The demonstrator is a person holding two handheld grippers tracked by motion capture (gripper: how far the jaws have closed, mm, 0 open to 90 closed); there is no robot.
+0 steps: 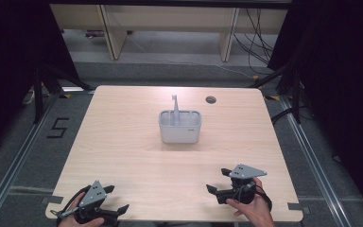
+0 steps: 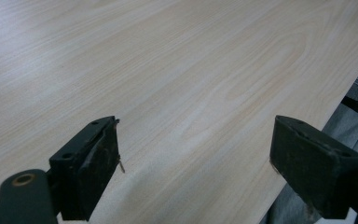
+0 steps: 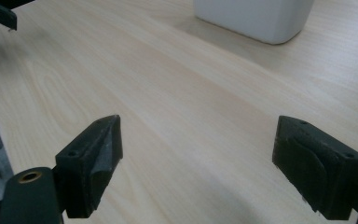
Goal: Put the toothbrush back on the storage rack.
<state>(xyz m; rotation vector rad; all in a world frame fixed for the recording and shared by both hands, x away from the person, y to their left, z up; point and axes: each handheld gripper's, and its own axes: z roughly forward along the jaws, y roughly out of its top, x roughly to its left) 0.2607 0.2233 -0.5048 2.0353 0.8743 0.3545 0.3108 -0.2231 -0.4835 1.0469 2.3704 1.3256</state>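
A white rectangular caddy (image 1: pixel 180 126) stands near the middle of the light wooden table (image 1: pixel 123 156), with a pale handled tool (image 1: pixel 175 106) standing upright in it. Its lower wall appears at the top of the right gripper view as the caddy (image 3: pixel 256 16). My left gripper (image 1: pixel 116 198) rests at the table's front left edge, open, with bare wood between its jaws (image 2: pixel 196 154). At the front right, my right gripper (image 1: pixel 217 180) is held open and points left toward the table's middle, nothing between its jaws (image 3: pixel 198 158).
A round cable hole (image 1: pixel 211 99) sits at the table's far right. Wooden furniture legs and cables stand on the floor beyond the table. A "5" is marked on the floor at the left (image 1: pixel 57 127). Part of the other gripper (image 3: pixel 0 14) shows at the top left.
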